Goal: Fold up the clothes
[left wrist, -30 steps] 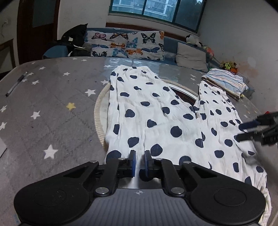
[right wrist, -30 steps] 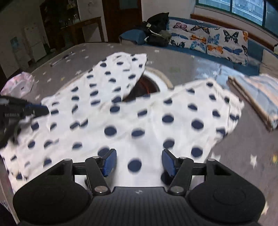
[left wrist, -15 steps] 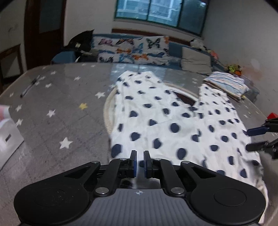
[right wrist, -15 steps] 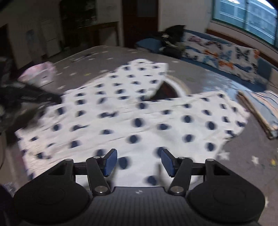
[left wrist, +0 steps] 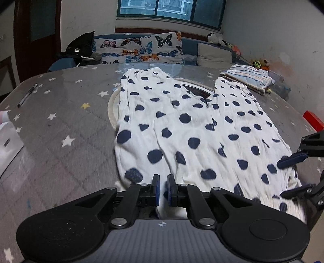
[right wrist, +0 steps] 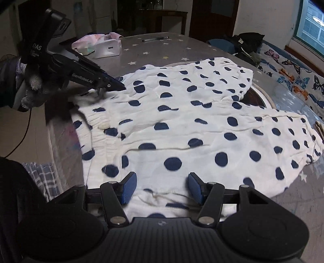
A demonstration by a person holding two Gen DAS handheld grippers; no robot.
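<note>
A lived-in home, a sitting room. Along the far wall, a blue sofa (left wrist: 188, 47) with butterfly-print cushions (left wrist: 139, 49), soft toys (left wrist: 216, 39) on its back, a wide window (left wrist: 172, 9) above. Up front, a tabletop (left wrist: 50, 113) under a grey star-print cover, with a pen (left wrist: 27, 95), folded striped laundry (left wrist: 249, 77) and polka-dot trousers (left wrist: 182, 129) spread out. Beyond, a dark wooden door (left wrist: 36, 36) and a tissue pack (right wrist: 97, 45).

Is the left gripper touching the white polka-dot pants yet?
Touching. In the left wrist view the left gripper has its jaws nearly shut, with the white navy-dotted pants fabric pinched between the blue pads.
</note>
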